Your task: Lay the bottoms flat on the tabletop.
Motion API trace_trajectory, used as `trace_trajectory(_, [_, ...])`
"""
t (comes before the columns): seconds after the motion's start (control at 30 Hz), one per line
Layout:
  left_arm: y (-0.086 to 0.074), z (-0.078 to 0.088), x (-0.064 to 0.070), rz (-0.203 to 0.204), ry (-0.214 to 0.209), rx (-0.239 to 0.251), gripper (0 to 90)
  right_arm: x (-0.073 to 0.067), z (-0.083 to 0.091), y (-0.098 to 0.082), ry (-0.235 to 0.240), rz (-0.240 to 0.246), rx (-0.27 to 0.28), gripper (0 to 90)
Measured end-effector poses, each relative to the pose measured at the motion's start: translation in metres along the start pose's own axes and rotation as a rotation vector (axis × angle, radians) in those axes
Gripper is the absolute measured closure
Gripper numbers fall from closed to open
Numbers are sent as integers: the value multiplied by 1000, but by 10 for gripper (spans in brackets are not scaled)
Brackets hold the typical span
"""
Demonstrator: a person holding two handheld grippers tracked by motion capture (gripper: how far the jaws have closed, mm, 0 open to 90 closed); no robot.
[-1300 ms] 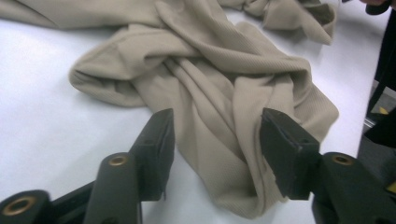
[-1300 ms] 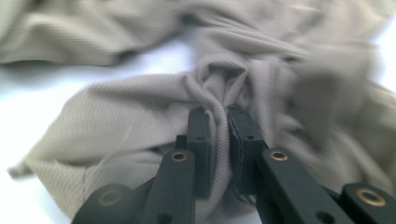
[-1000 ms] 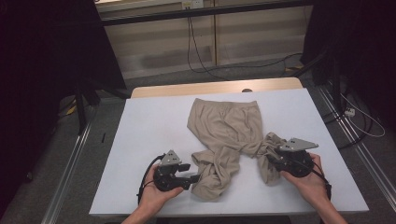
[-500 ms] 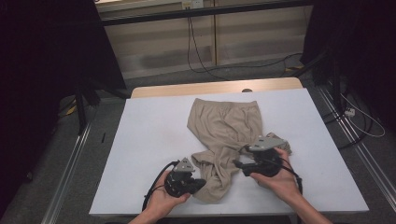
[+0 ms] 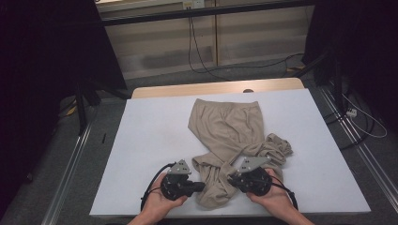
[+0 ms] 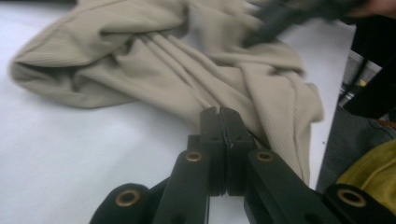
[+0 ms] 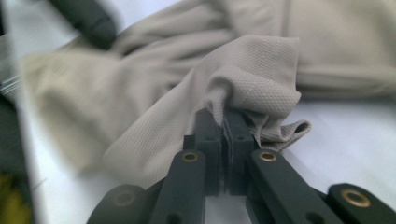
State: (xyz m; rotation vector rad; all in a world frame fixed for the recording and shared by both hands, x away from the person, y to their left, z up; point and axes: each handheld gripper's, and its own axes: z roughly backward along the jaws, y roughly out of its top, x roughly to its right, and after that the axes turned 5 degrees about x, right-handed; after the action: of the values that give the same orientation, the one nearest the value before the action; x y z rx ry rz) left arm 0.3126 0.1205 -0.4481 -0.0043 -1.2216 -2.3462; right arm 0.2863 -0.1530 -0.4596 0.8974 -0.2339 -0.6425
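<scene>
In the high view the left tongs [image 5: 202, 187] and right tongs [image 5: 231, 180] are meeting the beige garment [image 5: 228, 136] where their tips are too small to make out. In the left gripper view the picture's top edge is cutting off the garment and the other gripper [image 6: 299, 14] is blurring. In the right gripper view the left part of the cloth [image 7: 70, 107] is smearing, and a dark blurred object [image 7: 86, 16] is sitting at the top.

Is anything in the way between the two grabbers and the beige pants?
Nothing visible is. The left gripper and the right gripper are both already at the beige pants on the white table. The right one's jaws are shut on a fold of the cloth; the left one's jaws are shut at the cloth's edge.
</scene>
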Motion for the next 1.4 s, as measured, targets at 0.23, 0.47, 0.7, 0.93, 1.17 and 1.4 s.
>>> trace_trajectory(0.23, [0,2,-4,20,24,6,900,-35,13,-12,146,-11,-25,883])
trace_trajectory(0.47, [1,3,-7,44,72,42,779,-34,23,-3,61,28,61,514])
trace_trajectory(0.7, [5,-1,-13,44,117,72,545,-6,24,13,-12,-58,183,426])
trace_trajectory(0.93, [4,-15,-8,-12,120,22,458,11,-8,4,-87,-38,35,732])
trace_trajectory(1.17, [3,-20,4,-28,97,-16,576,-24,-6,-4,20,15,10,900])
trace_trajectory(1.4, [1,-13,10,-32,6,-43,879,-55,2,-10,137,75,-25,900])
